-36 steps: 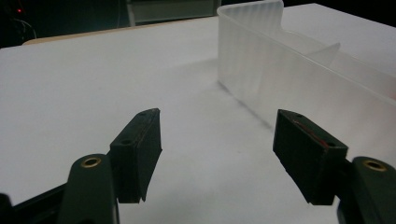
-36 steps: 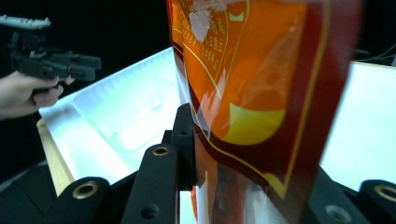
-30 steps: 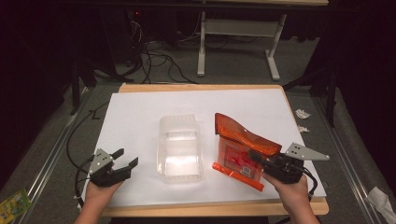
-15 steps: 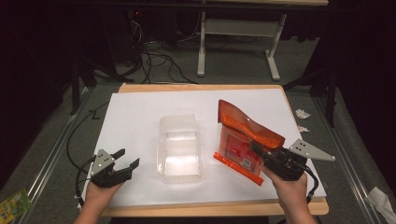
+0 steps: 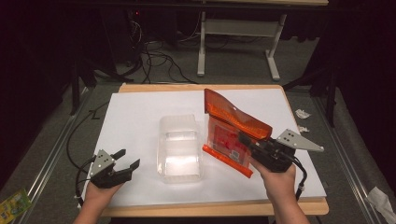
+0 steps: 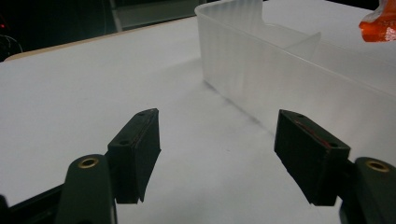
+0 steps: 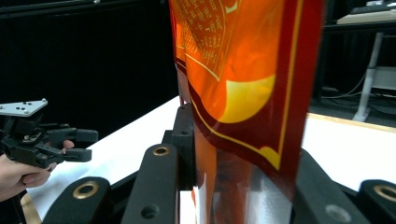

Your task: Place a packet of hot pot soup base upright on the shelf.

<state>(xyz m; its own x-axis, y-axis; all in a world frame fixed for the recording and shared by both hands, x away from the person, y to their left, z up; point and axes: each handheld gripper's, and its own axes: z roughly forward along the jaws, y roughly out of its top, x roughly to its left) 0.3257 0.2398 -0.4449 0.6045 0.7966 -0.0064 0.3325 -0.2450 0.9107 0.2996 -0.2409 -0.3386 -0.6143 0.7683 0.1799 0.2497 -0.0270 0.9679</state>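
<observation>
Orange pouch (image 5: 232,133) beside clear bin (image 5: 180,148) (tool-pinched)

In the right gripper view, the glossy orange foil pouch with gold print (image 7: 243,70) is cut off by the top edge, and it hides the pads of the right tongs (image 7: 243,186) where they meet it. Its gold lettering is too small to read. In the left gripper view, the translucent plastic tray (image 6: 280,74) runs off the right edge, and the bases of the left tongs (image 6: 224,154) fall below the bottom edge. In the high view, the bench (image 5: 140,121) hides the floor cables beneath its far edge.
</observation>
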